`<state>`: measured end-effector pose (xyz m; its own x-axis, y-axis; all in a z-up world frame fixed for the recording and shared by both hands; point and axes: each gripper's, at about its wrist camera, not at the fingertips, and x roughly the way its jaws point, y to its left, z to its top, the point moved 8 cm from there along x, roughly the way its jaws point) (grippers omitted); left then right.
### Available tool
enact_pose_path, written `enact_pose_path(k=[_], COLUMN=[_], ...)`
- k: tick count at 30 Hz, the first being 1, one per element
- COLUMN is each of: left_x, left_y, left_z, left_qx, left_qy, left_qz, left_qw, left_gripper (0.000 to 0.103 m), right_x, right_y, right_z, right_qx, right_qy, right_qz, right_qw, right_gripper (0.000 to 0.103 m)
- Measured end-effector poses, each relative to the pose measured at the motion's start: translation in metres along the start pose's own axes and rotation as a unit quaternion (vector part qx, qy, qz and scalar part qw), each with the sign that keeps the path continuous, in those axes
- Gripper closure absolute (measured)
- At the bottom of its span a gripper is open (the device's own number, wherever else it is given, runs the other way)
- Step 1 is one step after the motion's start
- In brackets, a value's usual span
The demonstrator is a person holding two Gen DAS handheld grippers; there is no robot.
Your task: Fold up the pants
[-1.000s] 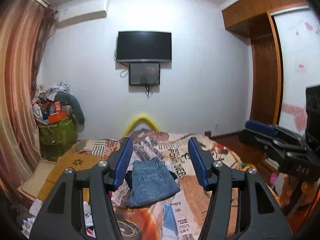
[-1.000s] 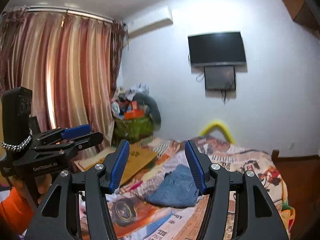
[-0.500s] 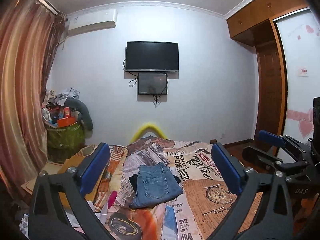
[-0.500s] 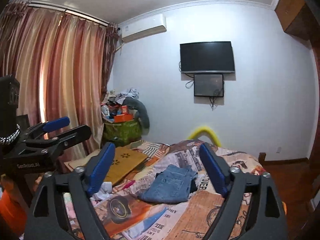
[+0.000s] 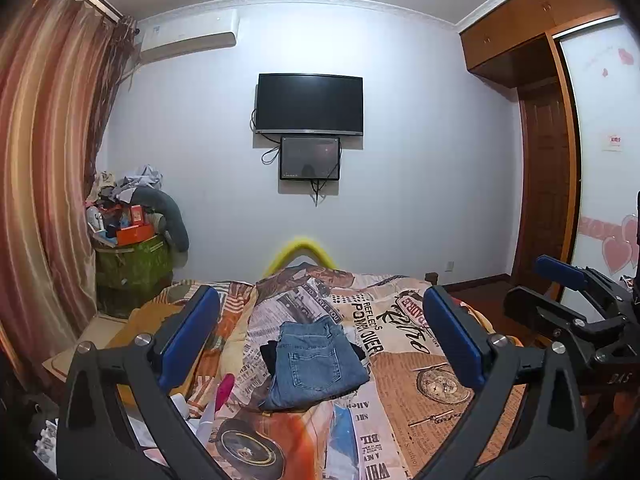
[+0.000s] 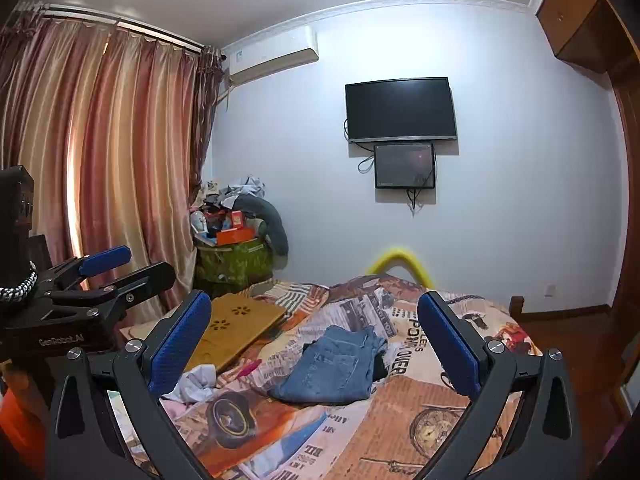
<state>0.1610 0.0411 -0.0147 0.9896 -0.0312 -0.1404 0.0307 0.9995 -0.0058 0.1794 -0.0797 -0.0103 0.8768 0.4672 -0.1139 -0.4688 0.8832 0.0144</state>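
A pair of blue jeans (image 5: 316, 364) lies folded into a small rectangle on the newspaper-print bed cover (image 5: 400, 320), back pocket up, with a dark garment (image 5: 269, 354) showing under its left edge. My left gripper (image 5: 320, 304) hangs in front of the bed, well short of the jeans, open with nothing between its fingers. The right wrist view shows the same jeans (image 6: 336, 364) past my right gripper (image 6: 314, 304), whose jaws are opening wide around empty air. Each gripper shows at the edge of the other's view.
A wooden board (image 6: 236, 328) lies on the bed's left side, with a white cloth (image 6: 196, 384) and a pink item (image 6: 248, 368) near it. A green box (image 5: 132, 264) piled with clutter stands by the curtain (image 5: 44, 200). A wardrobe (image 5: 544, 184) is at right.
Both grippers have opened from about half width to full width. Both views have tilted slightly, so the bed and jeans show more fully between the fingers.
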Motion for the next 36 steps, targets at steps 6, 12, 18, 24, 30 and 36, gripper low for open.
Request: enact_pose_path(k=[6, 12, 18, 24, 30, 36], left_x=[0.004, 0.010, 0.014, 0.016, 0.016, 0.015], left_y=[0.001, 0.004, 0.004, 0.004, 0.005, 0.004], left_z=[-0.003, -0.007, -0.009, -0.010, -0.012, -0.012], left_qx=[-0.003, -0.009, -0.010, -0.010, -0.011, -0.011], left_qy=[0.006, 0.012, 0.017, 0.019, 0.022, 0.023], left_qz=[-0.005, -0.008, -0.010, -0.012, -0.016, -0.019], left_qw=[1.0000, 0.9999, 0.9998, 0.9997, 0.9996, 0.9995], left_gripper=[0.000, 0.000, 0.000, 0.000, 0.000, 0.000], right_x=[0.001, 0.002, 0.001, 0.001, 0.000, -0.001], right_y=[-0.001, -0.001, -0.003, -0.004, -0.006, -0.006], right_z=[-0.001, -0.002, -0.001, -0.002, -0.002, -0.001], right_qx=[-0.002, -0.001, 0.000, 0.000, 0.003, -0.002], right_qy=[0.005, 0.011, 0.012, 0.013, 0.013, 0.012], right_qz=[-0.004, -0.006, -0.008, -0.009, -0.010, -0.013], right_qw=[1.000, 1.000, 1.000, 1.000, 1.000, 1.000], right_gripper=[0.000, 0.000, 0.000, 0.000, 0.000, 0.000])
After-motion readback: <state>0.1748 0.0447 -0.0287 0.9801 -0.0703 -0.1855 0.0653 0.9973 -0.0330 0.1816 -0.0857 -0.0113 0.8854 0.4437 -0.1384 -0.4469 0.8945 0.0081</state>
